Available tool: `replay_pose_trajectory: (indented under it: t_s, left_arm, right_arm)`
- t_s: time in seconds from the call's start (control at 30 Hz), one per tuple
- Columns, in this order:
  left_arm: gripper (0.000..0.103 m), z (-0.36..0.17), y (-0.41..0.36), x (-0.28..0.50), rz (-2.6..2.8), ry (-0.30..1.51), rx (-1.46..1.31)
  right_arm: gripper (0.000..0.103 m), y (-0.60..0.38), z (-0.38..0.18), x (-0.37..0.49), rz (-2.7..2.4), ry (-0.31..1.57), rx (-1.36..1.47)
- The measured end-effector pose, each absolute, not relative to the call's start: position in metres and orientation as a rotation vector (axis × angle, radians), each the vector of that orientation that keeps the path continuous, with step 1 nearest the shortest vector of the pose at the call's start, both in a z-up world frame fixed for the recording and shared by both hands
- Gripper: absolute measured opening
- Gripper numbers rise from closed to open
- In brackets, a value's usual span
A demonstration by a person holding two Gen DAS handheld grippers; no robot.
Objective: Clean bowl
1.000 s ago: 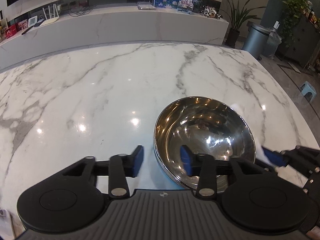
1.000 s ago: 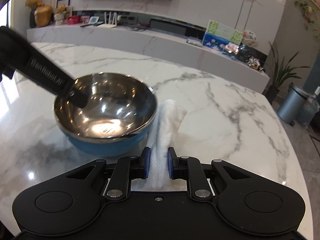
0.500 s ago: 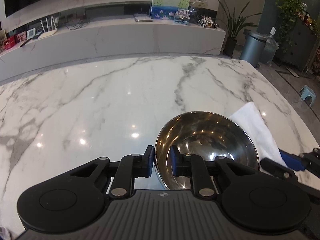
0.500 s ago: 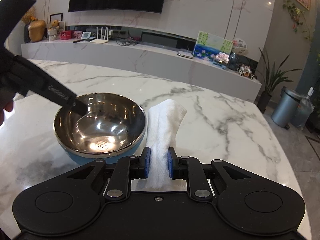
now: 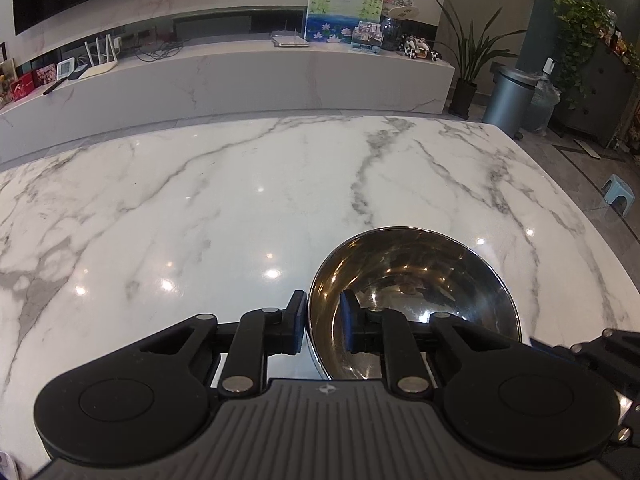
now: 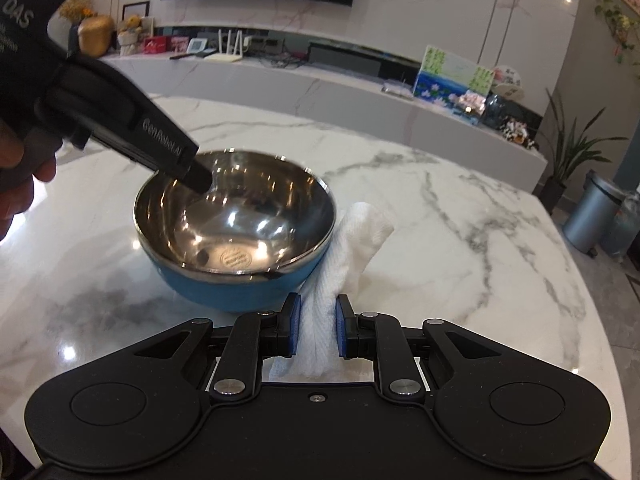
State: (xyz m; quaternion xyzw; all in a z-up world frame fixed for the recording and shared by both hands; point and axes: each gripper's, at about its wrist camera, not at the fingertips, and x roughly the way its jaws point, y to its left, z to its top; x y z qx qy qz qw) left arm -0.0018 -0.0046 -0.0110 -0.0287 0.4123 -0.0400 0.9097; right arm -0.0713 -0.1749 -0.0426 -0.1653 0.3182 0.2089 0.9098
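Observation:
A steel bowl (image 5: 416, 280) with a blue outside (image 6: 236, 232) is lifted and tilted above the marble table. My left gripper (image 5: 323, 322) is shut on its near rim, one finger inside and one outside; it also shows in the right wrist view (image 6: 196, 180) at the bowl's far-left rim. A small dark speck (image 6: 203, 257) lies in the bowl's bottom. My right gripper (image 6: 316, 330) is shut on a white cloth (image 6: 352, 236) that hangs forward beside the bowl's right side. The right gripper's tip (image 5: 560, 346) shows at the bowl's right.
The white marble table (image 5: 240, 208) stretches ahead, its right edge (image 6: 580, 248) close by. A long marble counter (image 5: 240, 76) with a router, pictures and ornaments stands behind. A grey bin (image 5: 514, 98) and plants stand on the floor at right.
My left gripper closed on the bowl's rim and lifted the bowl, tilting it toward the right gripper. The right gripper kept hold of the cloth and moved closer to the bowl.

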Motion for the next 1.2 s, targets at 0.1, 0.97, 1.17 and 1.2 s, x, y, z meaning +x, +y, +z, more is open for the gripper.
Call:
replay_pose_trajectory:
  t_s: [0.1,0.97,1.17,1.2]
  left_arm:
    - [0.019,-0.012,-0.004,-0.002,-0.077,0.869,-0.066]
    - [0.022,-0.017,-0.006,-0.015,-0.109,0.928,-0.065]
    - [0.016,-0.017,-0.007,-0.008,-0.095,0.902,-0.039]
    - [0.016,-0.017,-0.008,-0.007,-0.093,0.898,-0.036]
  right_arm:
    - [0.016,-0.173,-0.048,-0.068,0.441,0.686,-0.350]
    - [0.016,-0.180,-0.059,-0.064,0.410,0.686,-0.335]
    - [0.016,-0.194,-0.041,-0.069,0.371,0.606,-0.278]
    - [0.016,-0.195,-0.039,-0.071,0.373,0.595,-0.273]
